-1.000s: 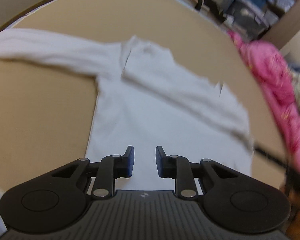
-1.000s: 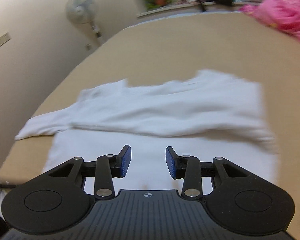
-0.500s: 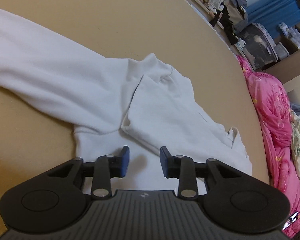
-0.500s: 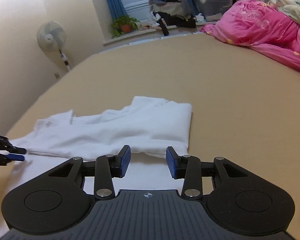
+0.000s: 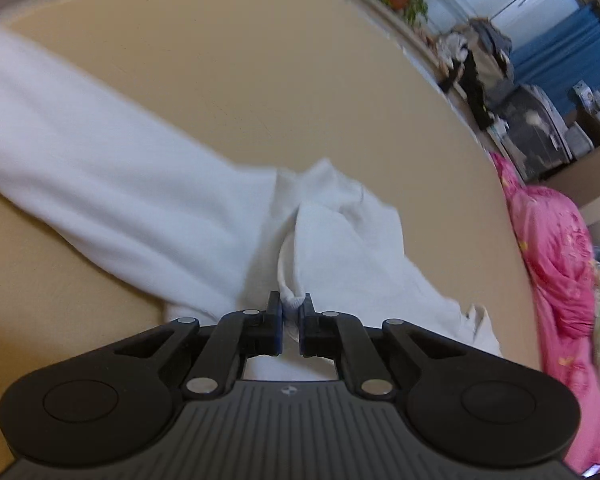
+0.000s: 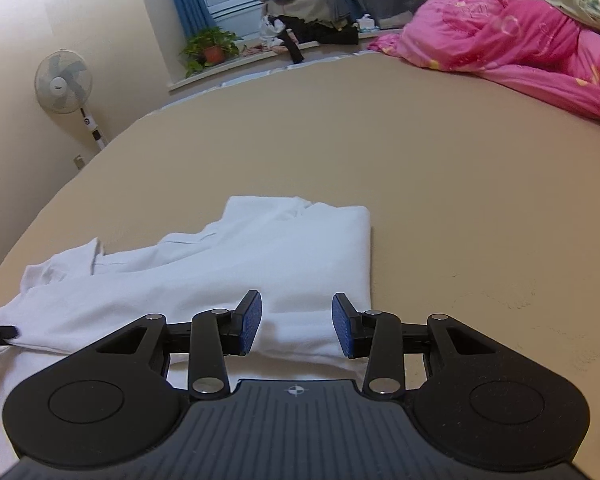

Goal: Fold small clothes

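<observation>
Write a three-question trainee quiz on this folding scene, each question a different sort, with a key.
1. True or false: the left gripper is shut on a bunched edge of the white shirt.
2. The right gripper is: A) open above the shirt, B) clamped on the pink blanket, C) out of view.
3. Fill in: the shirt lies on a ____ coloured sheet.

Key: 1 true; 2 A; 3 tan.

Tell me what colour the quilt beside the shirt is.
Bright pink quilt, clearest in the right wrist view.
</observation>
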{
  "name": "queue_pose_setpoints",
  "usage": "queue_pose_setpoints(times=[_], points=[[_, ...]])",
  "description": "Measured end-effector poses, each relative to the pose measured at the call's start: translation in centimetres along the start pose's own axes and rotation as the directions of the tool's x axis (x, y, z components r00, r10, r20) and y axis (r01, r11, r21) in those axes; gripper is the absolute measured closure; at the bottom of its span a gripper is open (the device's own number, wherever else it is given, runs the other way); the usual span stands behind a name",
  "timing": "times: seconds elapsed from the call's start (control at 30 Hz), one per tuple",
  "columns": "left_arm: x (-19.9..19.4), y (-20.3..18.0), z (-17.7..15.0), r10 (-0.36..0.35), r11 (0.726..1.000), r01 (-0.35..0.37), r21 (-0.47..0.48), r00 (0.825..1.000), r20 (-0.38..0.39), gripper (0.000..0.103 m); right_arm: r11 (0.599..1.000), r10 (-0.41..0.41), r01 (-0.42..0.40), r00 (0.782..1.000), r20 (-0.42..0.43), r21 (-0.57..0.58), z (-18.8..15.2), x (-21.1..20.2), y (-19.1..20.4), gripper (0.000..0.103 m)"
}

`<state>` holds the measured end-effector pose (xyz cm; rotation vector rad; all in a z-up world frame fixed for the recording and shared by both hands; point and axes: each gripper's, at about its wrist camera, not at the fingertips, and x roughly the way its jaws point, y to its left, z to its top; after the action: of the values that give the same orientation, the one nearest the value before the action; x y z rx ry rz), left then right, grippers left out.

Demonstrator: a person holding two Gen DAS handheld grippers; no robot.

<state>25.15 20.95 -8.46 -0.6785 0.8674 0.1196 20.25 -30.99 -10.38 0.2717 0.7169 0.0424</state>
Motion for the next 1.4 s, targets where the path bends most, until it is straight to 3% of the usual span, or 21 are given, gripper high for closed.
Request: queue_pose_setpoints(times=[0.07,0.13,0.23,0.3,0.4,0.47,0.5,0.53,0.63,0.77,1.03,1.2,1.33,1.4], points=[[-1.1,-0.1,0.0,0.046,0.999,-0.046,0.027,0.999,0.003,0.092,0.997,-0.073,0.071,0.995,-0.075,-0.029,-0.3,1.3,-0.1,0.062],[-1.4,-0.2,-0.3,0.129,0.990,-0.129,0.061,0.992,0.001,0.091,0.989,-0.146,0.142,0.976,-0.164,-0.034,-0.8,2.4,-0.9,0.062],[-2.8,-1.5,-0.7,0.179,0.971,-0.191,0.143,0.980,0.092,0.091,0.986,-0.164,0.165,0.977,-0.139,-0.001,-0.3,1.6,-1.0,0.063],[-3.7,-2.7,-1.1,0.148,0.966,-0.175,0.193,0.978,0.146,0.091,0.984,-0.179,0.178,0.981,-0.073,-0.017,0.0,0.6,-0.4,0.063],[-2.5,-3.1,-1.6,0.106,0.968,-0.123,0.217,0.991,0.087,0.091,0.995,-0.097,0.097,0.995,-0.002,-0.016,0.4,0.0,0.3,0.063],[0.7,-2.7,-1.8,0.180,0.961,-0.170,0.219,0.983,-0.029,0.093,0.994,-0.105,0.102,0.991,-0.079,-0.040,0.0,1.4,0.4,0.063],[1.4,-2.2,-2.0,0.202,0.959,-0.188,0.211,0.978,-0.048,0.095,0.990,-0.140,0.134,0.980,-0.144,-0.052,-0.5,2.4,0.3,0.063],[1.3,-2.2,-1.9,0.196,0.961,-0.184,0.207,0.980,-0.037,0.095,0.985,-0.172,0.165,0.970,-0.174,-0.054,-1.0,3.0,0.0,0.062],[-0.1,-2.6,-1.2,0.161,0.964,-0.154,0.216,0.987,-0.013,0.086,0.988,-0.155,0.154,0.982,-0.104,-0.023,-0.1,1.9,0.3,0.062],[-1.4,-0.4,0.8,0.189,0.968,-0.191,0.164,0.982,0.025,0.081,0.991,-0.109,0.107,0.994,-0.019,-0.083,0.6,1.0,1.9,0.061],[-3.3,5.6,4.6,0.356,0.932,-0.360,0.051,0.932,0.076,0.081,0.988,-0.041,0.033,0.998,-0.049,-0.151,0.1,2.2,4.1,0.061],[-4.5,7.4,5.5,0.371,0.928,-0.372,0.001,0.926,0.071,0.080,0.986,-0.095,0.072,0.984,-0.149,-0.148,-1.0,3.4,3.6,0.061],[-5.3,9.8,7.3,0.394,0.918,-0.389,-0.074,0.915,0.088,0.062,0.980,-0.100,0.070,0.982,-0.158,-0.184,-1.0,3.6,3.9,0.061],[-6.2,11.9,8.1,0.408,0.907,-0.394,-0.145,0.909,0.081,0.060,0.981,-0.101,0.070,0.982,-0.161,-0.183,-1.0,3.6,3.9,0.061]])
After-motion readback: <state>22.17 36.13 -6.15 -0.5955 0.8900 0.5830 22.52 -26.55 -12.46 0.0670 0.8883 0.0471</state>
